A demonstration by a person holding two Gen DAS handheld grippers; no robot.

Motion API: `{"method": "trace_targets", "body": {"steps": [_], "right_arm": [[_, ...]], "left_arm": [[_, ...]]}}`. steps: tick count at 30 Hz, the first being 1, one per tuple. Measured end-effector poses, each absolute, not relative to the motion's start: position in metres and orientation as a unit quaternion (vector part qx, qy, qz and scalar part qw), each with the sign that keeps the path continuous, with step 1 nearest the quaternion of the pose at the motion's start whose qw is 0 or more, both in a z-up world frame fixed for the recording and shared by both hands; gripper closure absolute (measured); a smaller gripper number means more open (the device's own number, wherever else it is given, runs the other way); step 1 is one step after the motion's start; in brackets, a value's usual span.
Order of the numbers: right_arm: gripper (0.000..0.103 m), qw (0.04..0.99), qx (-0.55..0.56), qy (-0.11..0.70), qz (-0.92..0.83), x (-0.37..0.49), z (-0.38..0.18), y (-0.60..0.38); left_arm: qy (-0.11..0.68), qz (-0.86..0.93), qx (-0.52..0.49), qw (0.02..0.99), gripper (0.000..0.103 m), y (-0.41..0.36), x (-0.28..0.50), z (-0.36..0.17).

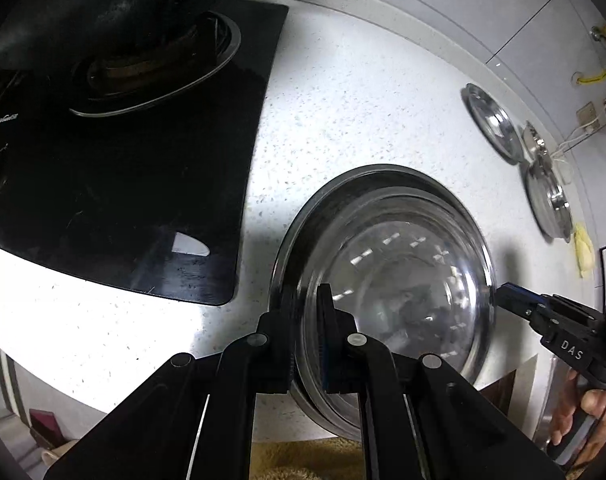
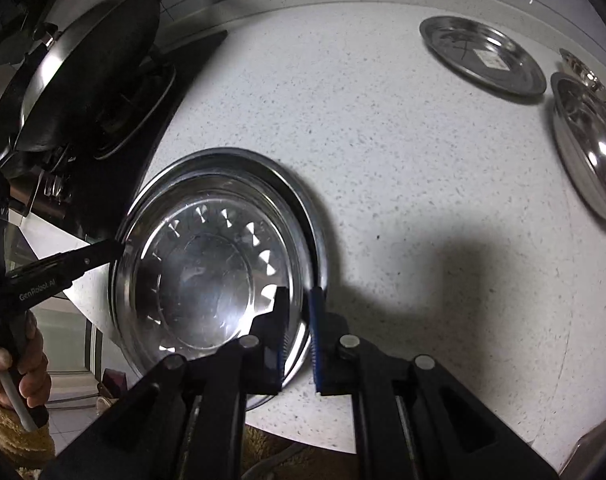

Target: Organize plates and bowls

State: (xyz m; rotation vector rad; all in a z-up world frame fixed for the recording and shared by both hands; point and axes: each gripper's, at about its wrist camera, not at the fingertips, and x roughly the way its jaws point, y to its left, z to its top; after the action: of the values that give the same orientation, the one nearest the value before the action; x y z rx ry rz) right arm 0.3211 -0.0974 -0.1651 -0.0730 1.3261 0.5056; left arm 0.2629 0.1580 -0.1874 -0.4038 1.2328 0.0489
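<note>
Both tongs are clamped on opposite rims of the steel bowl (image 2: 207, 276): left tongs (image 1: 321, 312), right tongs (image 2: 299, 312), probably to carry it level above the plate (image 2: 307, 200) beneath.

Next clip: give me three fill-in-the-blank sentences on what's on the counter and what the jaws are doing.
1. Both grippers grip the rim of the steel ____ at opposite sides.
2. The bowl sits nested in a wider steel ____.
3. The wok rests on the black ____.
Missing words: bowl; plate; stove
</note>
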Motion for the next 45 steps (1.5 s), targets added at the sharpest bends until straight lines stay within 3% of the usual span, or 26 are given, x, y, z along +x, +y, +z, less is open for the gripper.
{"method": "trace_targets", "body": {"steps": [5, 10, 12, 14, 22, 29, 37, 45], "right_arm": [[0.092, 0.77, -0.04, 0.591, 0.236, 0.313, -0.151, -0.098], [0.092, 0.775, -0.038, 0.582, 0.242, 0.313, -0.143, -0.112], [0.082, 0.776, -0.029, 0.581, 0.244, 0.313, -0.143, -0.109], [0.077, 0.778, -0.024, 0.577, 0.248, 0.315, -0.14, -0.111], [0.068, 0.802, -0.003, 0.547, 0.24, 0.366, -0.107, -0.162], [0.062, 0.826, -0.019, 0.524, 0.208, 0.469, -0.073, -0.211], [0.062, 0.786, -0.017, 0.593, 0.173, 0.608, -0.124, -0.238], [0.062, 0.761, 0.005, 0.629, 0.158, 0.653, -0.172, -0.243]], "left_arm": [[0.555, 0.037, -0.172, 0.813, 0.092, 0.159, 0.259, -0.177], [0.536, 0.044, -0.17, 0.826, 0.068, 0.158, 0.256, -0.163], [0.53, 0.043, -0.177, 0.828, 0.053, 0.154, 0.258, -0.156], [0.524, 0.041, -0.177, 0.832, 0.049, 0.149, 0.26, -0.149], [0.527, 0.02, -0.185, 0.829, 0.045, 0.103, 0.309, -0.125], [0.535, 0.017, -0.192, 0.823, 0.042, 0.048, 0.4, -0.117], [0.576, 0.008, -0.248, 0.779, 0.042, -0.006, 0.531, -0.167], [0.597, 0.022, -0.211, 0.774, 0.042, -0.022, 0.602, -0.205]]}}
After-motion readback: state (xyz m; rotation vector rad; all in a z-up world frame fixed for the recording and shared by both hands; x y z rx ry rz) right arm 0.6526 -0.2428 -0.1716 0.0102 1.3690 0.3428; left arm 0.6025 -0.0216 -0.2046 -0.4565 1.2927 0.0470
